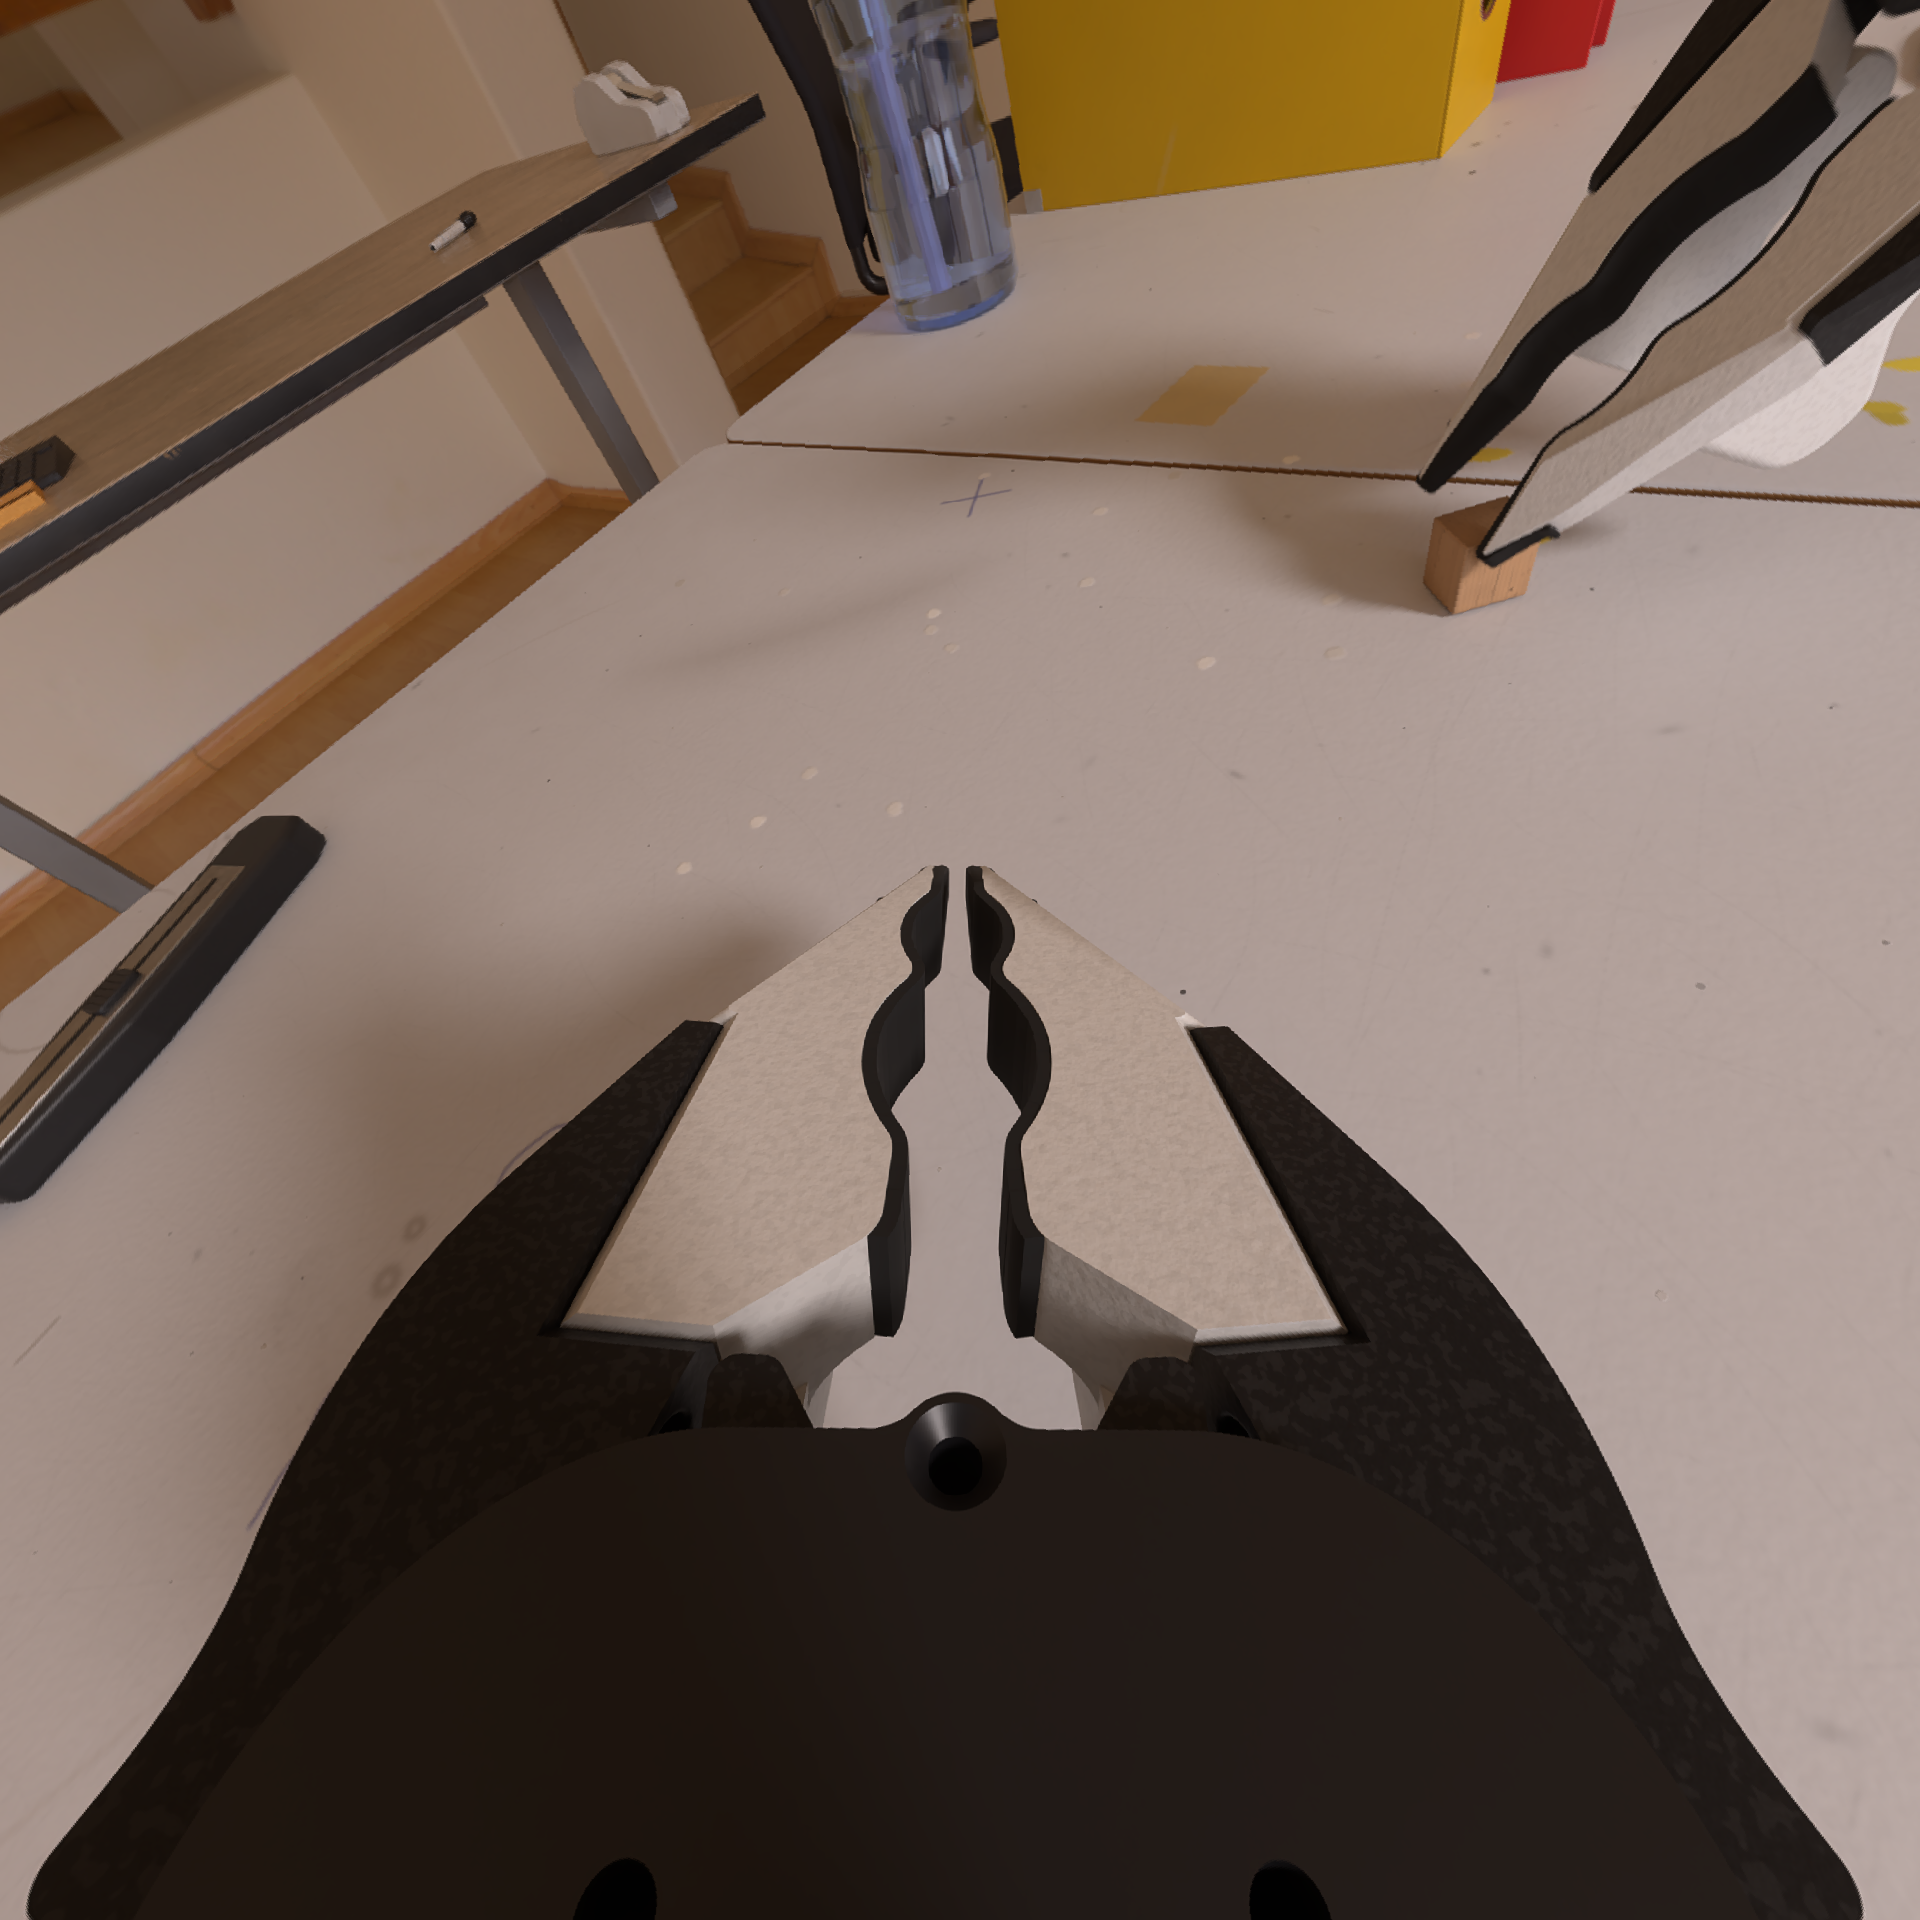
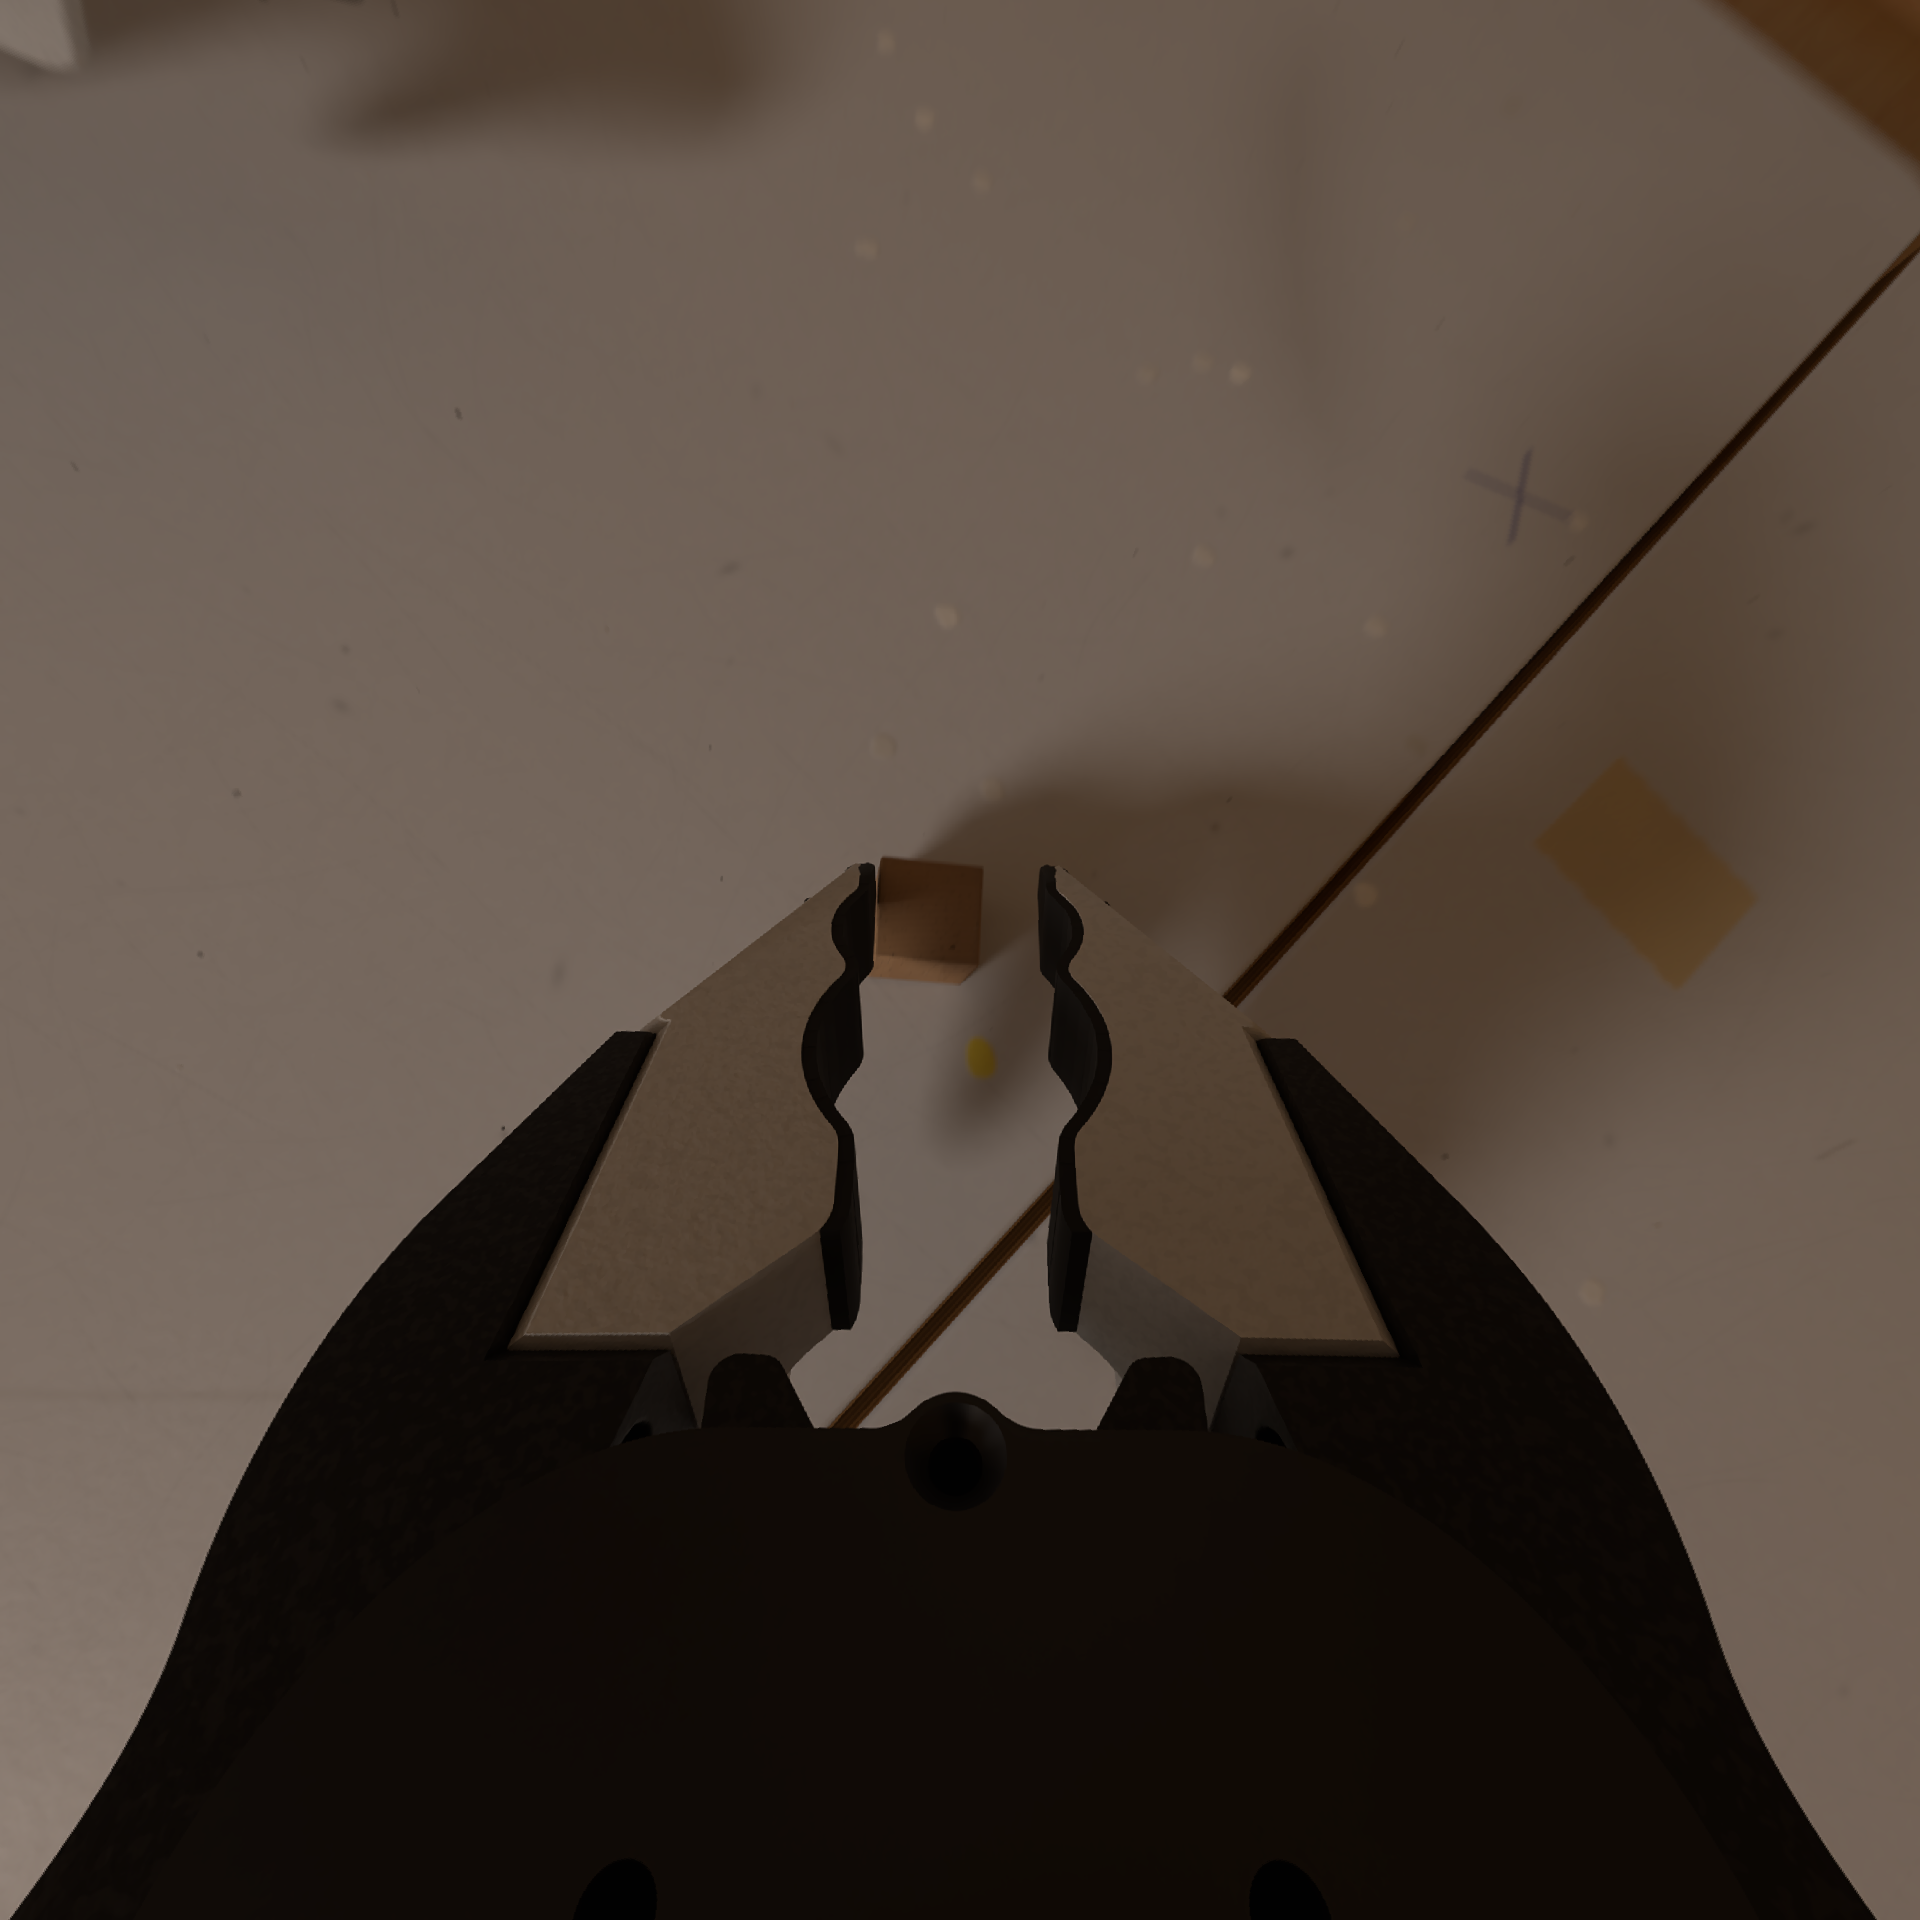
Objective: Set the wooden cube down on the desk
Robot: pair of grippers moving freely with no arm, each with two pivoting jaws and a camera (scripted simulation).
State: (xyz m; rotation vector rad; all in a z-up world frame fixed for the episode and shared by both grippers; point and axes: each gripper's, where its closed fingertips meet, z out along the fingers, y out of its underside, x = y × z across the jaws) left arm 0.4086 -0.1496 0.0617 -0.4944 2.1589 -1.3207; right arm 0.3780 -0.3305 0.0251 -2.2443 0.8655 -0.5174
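A small light-brown wooden cube (image 2: 928,920) is seen resting on the scuffed off-white desk (image 1: 1143,831), close to the dark seam (image 2: 1558,634) that divides the two desk panels. The right gripper (image 2: 956,873), with black body and beige fingers, is held above the cube with its jaws spread; the cube is flanked by the fingertips, touching or nearly touching the one on the picture's left, with a clear gap to the other. The left gripper (image 1: 956,873) is poised over bare desk, well apart from the cube, its jaws nearly pressed together with only a thin slit between the tips and nothing between them. Also recorded: a clear plastic bottle (image 1: 935,156), a yellow box (image 1: 1236,83), a black bar-shaped device (image 1: 156,997) at the desk edge, a pale yellow rectangular patch (image 1: 1203,395), and a wooden side table (image 1: 312,312) bearing a marker (image 1: 454,231) and a white tape dispenser (image 1: 629,106).
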